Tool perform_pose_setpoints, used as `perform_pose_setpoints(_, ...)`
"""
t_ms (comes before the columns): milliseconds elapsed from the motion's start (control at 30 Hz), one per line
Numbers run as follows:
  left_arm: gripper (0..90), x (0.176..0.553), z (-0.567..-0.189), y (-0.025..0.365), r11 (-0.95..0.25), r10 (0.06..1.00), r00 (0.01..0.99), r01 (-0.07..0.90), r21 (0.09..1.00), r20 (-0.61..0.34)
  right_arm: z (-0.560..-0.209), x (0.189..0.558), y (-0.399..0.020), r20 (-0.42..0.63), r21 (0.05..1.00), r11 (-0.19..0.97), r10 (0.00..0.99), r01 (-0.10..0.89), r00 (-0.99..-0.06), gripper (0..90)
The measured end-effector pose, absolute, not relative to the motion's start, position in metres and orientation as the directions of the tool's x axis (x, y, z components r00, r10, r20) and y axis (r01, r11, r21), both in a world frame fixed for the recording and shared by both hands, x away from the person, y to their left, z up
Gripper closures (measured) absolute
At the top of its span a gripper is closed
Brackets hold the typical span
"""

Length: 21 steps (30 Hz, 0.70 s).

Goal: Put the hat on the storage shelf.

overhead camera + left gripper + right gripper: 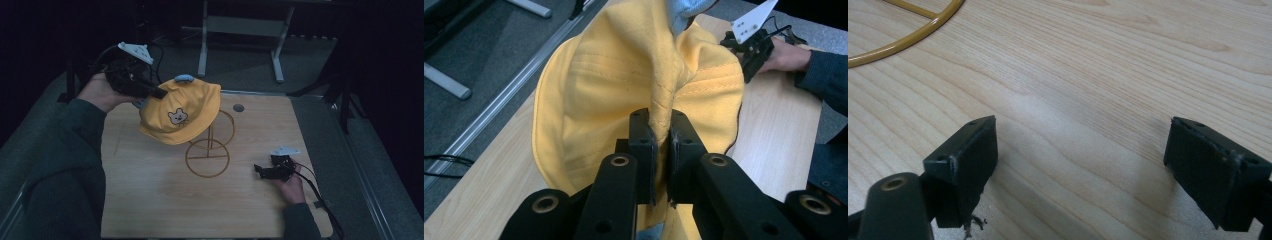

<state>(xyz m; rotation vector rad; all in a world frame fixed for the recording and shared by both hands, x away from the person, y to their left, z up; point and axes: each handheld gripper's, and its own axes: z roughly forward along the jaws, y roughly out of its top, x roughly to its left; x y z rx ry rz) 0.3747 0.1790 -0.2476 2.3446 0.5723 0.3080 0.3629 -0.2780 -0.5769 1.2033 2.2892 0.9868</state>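
Observation:
A yellow child's cap with a small bear face and a blue top button hangs tilted over a brass wire stand on the wooden table. My left gripper is shut on a fold of the cap's fabric at its upper left. In the left gripper view the pinched yellow cap rises between the pads of the left gripper. My right gripper rests low on the table at the right, open. In the right gripper view the right gripper has bare wood between its jaws.
The stand's round base ring lies just ahead of the right gripper. A small round hole sits near the table's far edge. A metal frame stands on the floor beyond the table. A cable trails off the right gripper.

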Motion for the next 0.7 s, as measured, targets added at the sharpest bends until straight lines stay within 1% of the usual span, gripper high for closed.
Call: perform_pose_setpoints(700,82.8,0.382,-0.252,0.158,-0.668,0.469,0.881,0.309,0.677,0.061,-0.577,0.363,-0.278,-0.003,0.728,0.39,0.824,0.564,-0.566,13.8)
